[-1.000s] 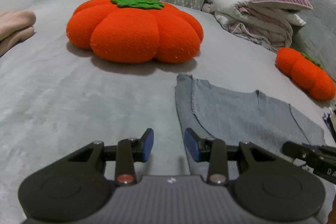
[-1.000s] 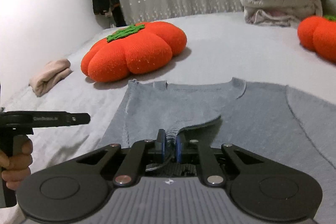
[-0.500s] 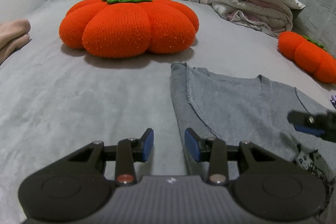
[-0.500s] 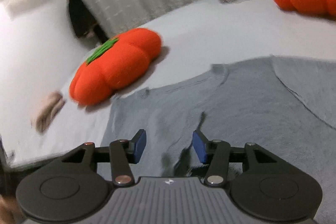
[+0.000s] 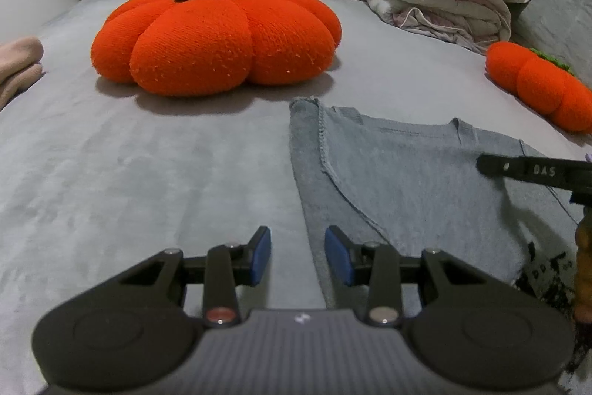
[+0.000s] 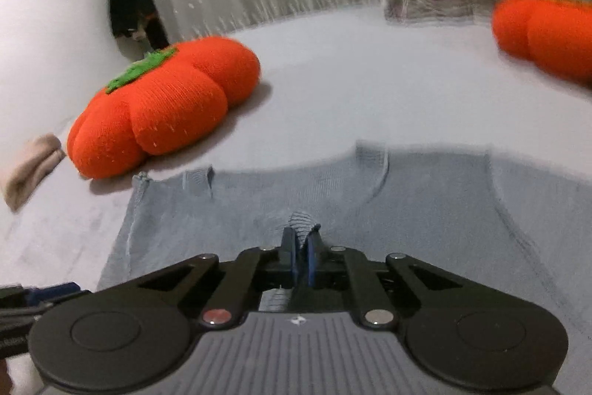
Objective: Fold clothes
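Only one bit of writing reads: "DAS" on the right claw's finger [image 5: 532, 170], seen from the left wrist. Black print at the sweater's [image 5: 407, 180] lower right is illegible. Sweater lies flat on the bed [image 5: 148, 180]. Left claw [image 5: 298, 254] released, empty, over the sweater's left edge. Right wrist view, blurred, alone shows the right claw [image 6: 300, 248] having just closed, clenched on a knit pinch mid-sweater.

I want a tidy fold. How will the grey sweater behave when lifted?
Probably floppy: the grey sweater already bunches into a small ridge where the right tongs pinch it. Likely light, as thin knit lying flat. It may drag on the grey bedcover.
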Motion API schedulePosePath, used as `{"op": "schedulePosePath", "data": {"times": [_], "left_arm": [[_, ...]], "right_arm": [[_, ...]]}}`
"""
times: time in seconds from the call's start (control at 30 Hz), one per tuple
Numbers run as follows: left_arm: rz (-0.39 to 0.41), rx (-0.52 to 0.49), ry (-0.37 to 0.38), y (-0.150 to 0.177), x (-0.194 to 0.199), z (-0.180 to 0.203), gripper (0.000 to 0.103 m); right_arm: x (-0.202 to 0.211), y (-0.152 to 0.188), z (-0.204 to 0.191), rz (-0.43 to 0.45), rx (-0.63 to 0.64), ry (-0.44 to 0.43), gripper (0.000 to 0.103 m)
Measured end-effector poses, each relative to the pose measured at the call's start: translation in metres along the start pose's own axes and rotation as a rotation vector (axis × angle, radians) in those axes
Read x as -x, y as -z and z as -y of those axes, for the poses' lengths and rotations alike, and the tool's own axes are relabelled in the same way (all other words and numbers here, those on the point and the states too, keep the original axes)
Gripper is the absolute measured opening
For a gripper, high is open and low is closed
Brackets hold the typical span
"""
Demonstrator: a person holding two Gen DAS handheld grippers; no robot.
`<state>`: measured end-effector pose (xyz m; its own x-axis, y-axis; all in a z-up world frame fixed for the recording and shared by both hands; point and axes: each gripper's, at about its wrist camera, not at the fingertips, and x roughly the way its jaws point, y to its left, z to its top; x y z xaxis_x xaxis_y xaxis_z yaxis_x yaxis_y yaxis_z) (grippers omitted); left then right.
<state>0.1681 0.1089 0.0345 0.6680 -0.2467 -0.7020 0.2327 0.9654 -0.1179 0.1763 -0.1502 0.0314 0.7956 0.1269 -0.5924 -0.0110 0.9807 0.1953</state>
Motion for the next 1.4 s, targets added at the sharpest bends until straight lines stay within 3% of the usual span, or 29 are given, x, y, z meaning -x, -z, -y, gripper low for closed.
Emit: {"op": "schedulePosePath", "data": {"times": [0.1, 0.13, 0.17, 0.23, 0.37, 0.5, 0.63, 0.87, 1.03, 1.17, 1.3, 1.4], "left_arm": [[-0.001, -0.007, 0.003, 0.000, 0.000, 0.004, 0.034], [-0.001, -0.010, 0.003, 0.000, -0.001, 0.005, 0.035], [-0.001, -0.016, 0.002, 0.001, -0.001, 0.007, 0.035], [0.000, -0.028, 0.000, 0.002, -0.001, 0.009, 0.035], [0.001, -0.048, -0.012, 0.005, -0.003, 0.014, 0.035], [0.003, -0.077, -0.011, 0.006, -0.001, 0.022, 0.035], [0.003, -0.115, -0.024, 0.011, 0.000, 0.029, 0.035], [0.002, -0.153, -0.026, 0.015, 0.000, 0.031, 0.035], [0.001, -0.165, -0.032, 0.016, 0.000, 0.033, 0.035], [0.001, -0.177, -0.036, 0.017, 0.002, 0.033, 0.035], [0.002, -0.187, -0.041, 0.019, 0.004, 0.033, 0.035], [0.003, -0.205, -0.049, 0.021, 0.006, 0.035, 0.035]], "right_arm": [[-0.001, 0.003, -0.005, -0.007, 0.051, 0.028, 0.009], [-0.003, 0.004, -0.006, -0.037, 0.058, 0.050, 0.015], [-0.005, 0.005, -0.006, -0.068, 0.060, 0.068, 0.029], [0.003, 0.007, -0.005, -0.052, 0.046, 0.065, 0.042], [0.034, 0.015, -0.008, 0.016, 0.038, -0.025, 0.042], [0.040, 0.031, -0.025, -0.059, 0.126, -0.116, 0.041], [0.039, 0.044, -0.031, -0.105, 0.185, -0.095, 0.041], [0.056, 0.044, -0.030, -0.104, 0.185, -0.063, 0.041], [0.088, 0.055, -0.051, -0.119, 0.184, -0.205, 0.042], [0.109, 0.079, -0.078, -0.125, 0.308, -0.323, 0.041], [0.131, 0.097, -0.097, -0.068, 0.448, -0.363, 0.040], [0.114, 0.105, -0.096, -0.166, 0.433, -0.301, 0.040]]}}
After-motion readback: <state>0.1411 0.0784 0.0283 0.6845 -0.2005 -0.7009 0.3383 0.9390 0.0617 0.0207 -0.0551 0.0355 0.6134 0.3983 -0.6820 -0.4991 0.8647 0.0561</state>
